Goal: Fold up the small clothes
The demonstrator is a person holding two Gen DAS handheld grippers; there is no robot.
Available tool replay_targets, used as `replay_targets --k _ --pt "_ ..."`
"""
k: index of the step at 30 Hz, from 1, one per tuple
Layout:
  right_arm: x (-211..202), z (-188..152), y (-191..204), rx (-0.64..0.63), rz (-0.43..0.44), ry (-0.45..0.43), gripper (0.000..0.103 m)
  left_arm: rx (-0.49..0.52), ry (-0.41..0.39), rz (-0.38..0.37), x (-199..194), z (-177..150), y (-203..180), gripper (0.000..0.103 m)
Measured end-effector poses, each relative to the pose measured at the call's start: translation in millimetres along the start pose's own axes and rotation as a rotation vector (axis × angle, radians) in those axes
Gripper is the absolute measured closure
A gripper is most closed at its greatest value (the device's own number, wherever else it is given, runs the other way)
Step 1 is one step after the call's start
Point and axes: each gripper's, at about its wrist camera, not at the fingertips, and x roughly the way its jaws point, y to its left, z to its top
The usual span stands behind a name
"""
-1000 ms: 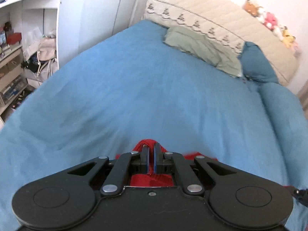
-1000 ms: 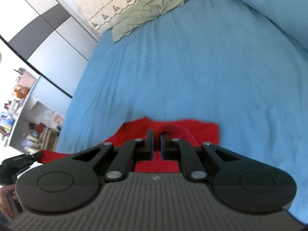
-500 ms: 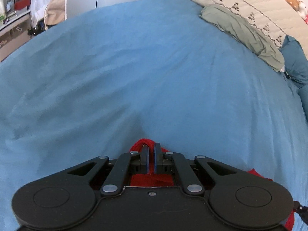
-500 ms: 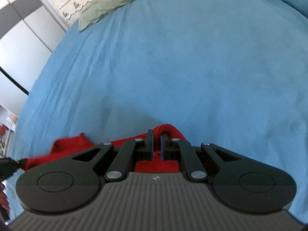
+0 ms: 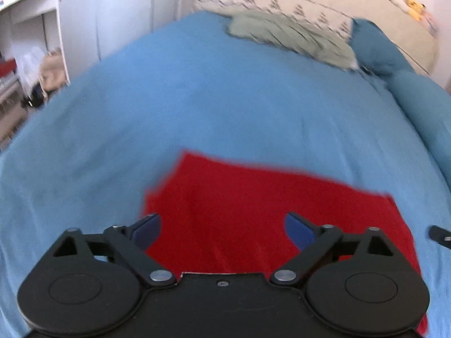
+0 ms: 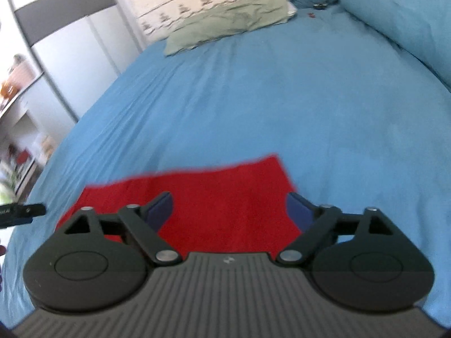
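Note:
A small red garment (image 5: 262, 202) lies flat on the blue bedspread (image 5: 197, 107), folded into a rough rectangle. It also shows in the right wrist view (image 6: 214, 197). My left gripper (image 5: 222, 229) is open and empty, hovering over the garment's near left part. My right gripper (image 6: 229, 207) is open and empty over the garment's near right part. The tip of the right gripper (image 5: 438, 235) shows at the right edge of the left wrist view, and the tip of the left gripper (image 6: 22, 212) at the left edge of the right wrist view.
A sage green cloth (image 5: 293, 39) lies at the head of the bed against a cream quilted headboard (image 5: 324, 2). Blue pillows (image 5: 422, 107) lie along the right. White shelves (image 5: 31, 50) and a wardrobe (image 6: 64, 39) stand to the left of the bed.
Both grippers were shut on pinched red fabric; now both are open and have let go. The garment lies flat, and both grippers have pulled back from it.

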Motion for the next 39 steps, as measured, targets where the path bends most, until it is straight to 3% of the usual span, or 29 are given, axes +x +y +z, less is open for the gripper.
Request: replay_targets --k 4,9,12,16,20,24,28,33,39 --pt "-7.0 -48.0 17.1 -0.036 -0.012 0.102 0.0 0.044 0.102 -0.012 14.8 -48.0 -23.9 0.006" --pt "3.9 -89.2 5.6 0.003 -0.087 0.164 0.0 0.113 0.16 0.012 39.9 -86.9 -38.3 0.006" --pt "4.6 -104.1 -2.2 -0.01 -0.079 0.153 0.0 0.175 0.144 0.019 43.4 -93.5 -42.1 0.001" --pt "-9.4 -102.2 1.3 -0.035 -0.082 0.137 0.001 0.156 0.15 0.021 30.8 -83.3 -43.8 0.002" --pt "-56.6 -97.9 -2.4 0.08 -0.126 0.069 0.0 0.128 0.127 0.019 3.9 -74.2 -49.0 0.001" --pt "-77.5 -110.1 -1.3 0.166 -0.191 0.133 0.0 0.161 0.116 0.04 -5.7 -74.2 -61.6 0.001" --pt "-69.9 -132.0 -16.7 0.349 -0.166 0.15 0.001 0.176 0.13 0.043 6.0 -77.7 -70.6 0.001" --pt "-42.7 -148.4 -35.3 0.534 -0.138 0.062 0.01 0.155 0.134 0.041 18.7 -84.2 -72.4 0.001" --pt "-24.2 -137.9 -50.8 0.602 -0.101 -0.017 0.03 0.168 0.104 0.069 35.9 -76.7 -72.1 0.001"
